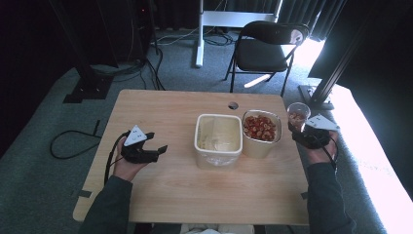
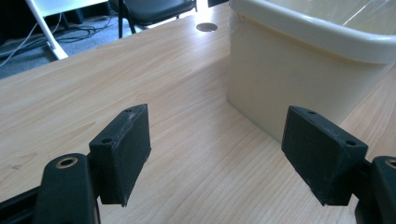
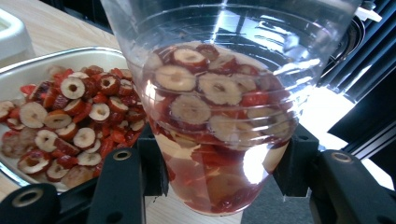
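High view: right gripper [image 1: 303, 127] at the right edge of the wooden surface [image 1: 160, 107], closed around a clear plastic cup [image 1: 298, 114] part-filled with dried red fruit slices, held just right of the tub of slices [image 1: 262, 132] at centre right; empty cream tub [image 1: 218, 140] touching or nearly touching that one at centre; left gripper [image 1: 155, 144] at lower left, wide open, holding nothing, aimed toward the cream tub yet apart from it; black folding chair [image 1: 268, 46] at the top. Left gripper view: both black jaws spread well apart over bare wood, cream tub [image 2: 299, 65] at upper right, untouched. Right gripper view: cup [image 3: 219, 107] pinched between the jaws low on its wall, roughly half full of cut slices, upright or nearly so; tub of slices [image 3: 60, 126] at left, still heaped. Judged from this: scooping looked done and the load lifted; carrying the cup across and tipping it into the empty cream tub still left, nothing visibly transferred yet.
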